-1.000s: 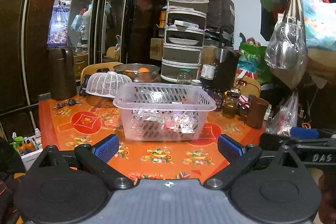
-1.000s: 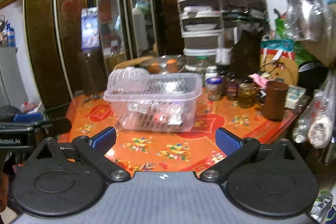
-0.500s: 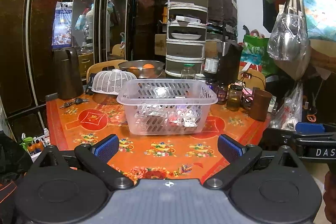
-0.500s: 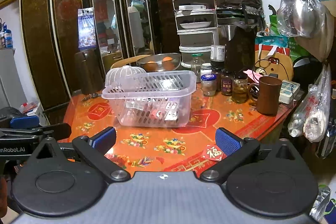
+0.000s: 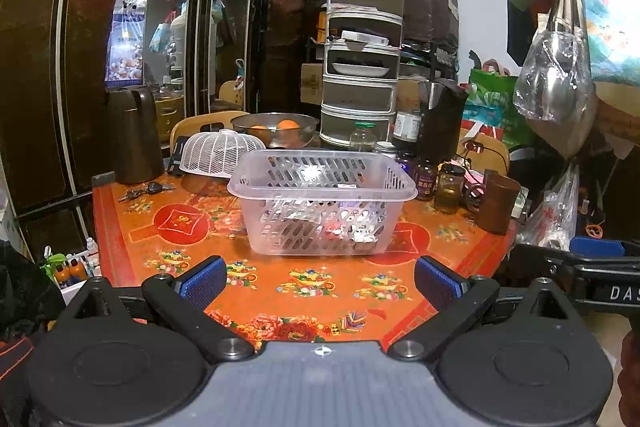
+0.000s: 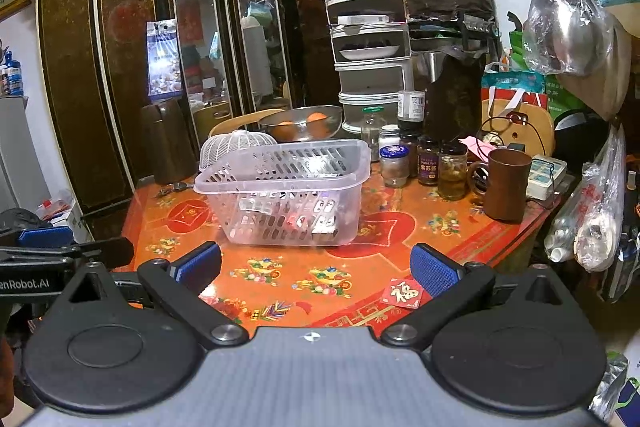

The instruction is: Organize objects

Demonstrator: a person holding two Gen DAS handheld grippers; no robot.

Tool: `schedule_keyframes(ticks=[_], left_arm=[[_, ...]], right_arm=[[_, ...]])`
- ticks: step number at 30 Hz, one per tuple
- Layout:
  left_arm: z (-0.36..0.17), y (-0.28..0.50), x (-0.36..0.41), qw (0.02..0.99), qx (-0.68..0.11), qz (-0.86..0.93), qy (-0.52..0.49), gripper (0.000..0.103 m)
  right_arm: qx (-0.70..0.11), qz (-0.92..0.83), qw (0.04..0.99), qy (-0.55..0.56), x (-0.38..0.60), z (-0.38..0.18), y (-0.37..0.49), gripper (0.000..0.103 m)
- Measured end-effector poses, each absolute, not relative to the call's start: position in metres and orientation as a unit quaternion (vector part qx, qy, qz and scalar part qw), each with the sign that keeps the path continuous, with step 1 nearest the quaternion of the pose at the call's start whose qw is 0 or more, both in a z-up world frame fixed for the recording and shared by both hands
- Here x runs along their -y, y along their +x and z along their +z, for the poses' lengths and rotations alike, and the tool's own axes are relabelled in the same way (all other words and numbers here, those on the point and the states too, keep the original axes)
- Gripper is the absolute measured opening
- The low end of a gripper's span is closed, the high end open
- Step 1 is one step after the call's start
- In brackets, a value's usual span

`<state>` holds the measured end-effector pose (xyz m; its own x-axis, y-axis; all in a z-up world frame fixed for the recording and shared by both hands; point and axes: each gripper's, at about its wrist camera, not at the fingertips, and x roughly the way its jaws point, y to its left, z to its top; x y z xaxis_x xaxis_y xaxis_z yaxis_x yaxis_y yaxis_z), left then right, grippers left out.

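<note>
A clear slotted plastic basket (image 5: 320, 203) stands mid-table on the orange patterned cloth and holds several small packets. It also shows in the right wrist view (image 6: 280, 195). My left gripper (image 5: 320, 281) is open and empty, held back over the table's near edge, well short of the basket. My right gripper (image 6: 316, 269) is open and empty too, over the near edge. A red paper square (image 6: 402, 293) lies on the cloth by the right gripper's right finger. The right gripper's body (image 5: 592, 283) shows at the right of the left wrist view.
Behind the basket: a white mesh food cover (image 5: 220, 153), a steel bowl with oranges (image 5: 276, 129), a dark jug (image 5: 132, 135), keys (image 5: 144, 191). Several jars (image 6: 428, 163) and a brown mug (image 6: 506, 187) stand at the right. A tiered rack (image 5: 360, 67) stands behind. Hanging bags (image 5: 560, 75) crowd the right.
Both grippers have drawn back from the table; the basket looks smaller and farther, and more of the near cloth shows. Both stay open and empty.
</note>
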<state>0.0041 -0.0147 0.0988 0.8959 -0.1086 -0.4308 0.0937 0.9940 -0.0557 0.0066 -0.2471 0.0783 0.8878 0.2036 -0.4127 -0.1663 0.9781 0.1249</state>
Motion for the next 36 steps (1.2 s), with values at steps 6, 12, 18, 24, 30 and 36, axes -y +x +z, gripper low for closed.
schedule_keyframes(ticks=[6, 12, 18, 24, 30, 36], left_arm=[[0.1004, 0.0036, 0.0154, 0.974, -0.220, -0.050, -0.016, 0.101], [0.0997, 0.0049, 0.0149, 0.973, -0.223, -0.048, -0.015, 0.101], [0.1006, 0.0042, 0.0148, 0.974, -0.219, -0.049, -0.016, 0.101], [0.1009, 0.0040, 0.0147, 0.974, -0.219, -0.050, -0.016, 0.101], [0.1009, 0.0045, 0.0146, 0.974, -0.219, -0.051, -0.016, 0.101], [0.1010, 0.0041, 0.0146, 0.974, -0.219, -0.051, -0.015, 0.101]], right_arm=[[-0.219, 0.093, 0.970, 0.043, 0.2481, 0.0785, 0.0070, 0.103], [-0.224, 0.092, 0.969, 0.042, 0.2473, 0.0766, 0.0082, 0.103], [-0.226, 0.092, 0.969, 0.041, 0.2468, 0.0762, 0.0088, 0.103], [-0.228, 0.092, 0.968, 0.040, 0.2467, 0.0750, 0.0087, 0.103], [-0.227, 0.092, 0.969, 0.040, 0.2462, 0.0749, 0.0092, 0.103], [-0.228, 0.091, 0.969, 0.040, 0.2458, 0.0745, 0.0091, 0.103]])
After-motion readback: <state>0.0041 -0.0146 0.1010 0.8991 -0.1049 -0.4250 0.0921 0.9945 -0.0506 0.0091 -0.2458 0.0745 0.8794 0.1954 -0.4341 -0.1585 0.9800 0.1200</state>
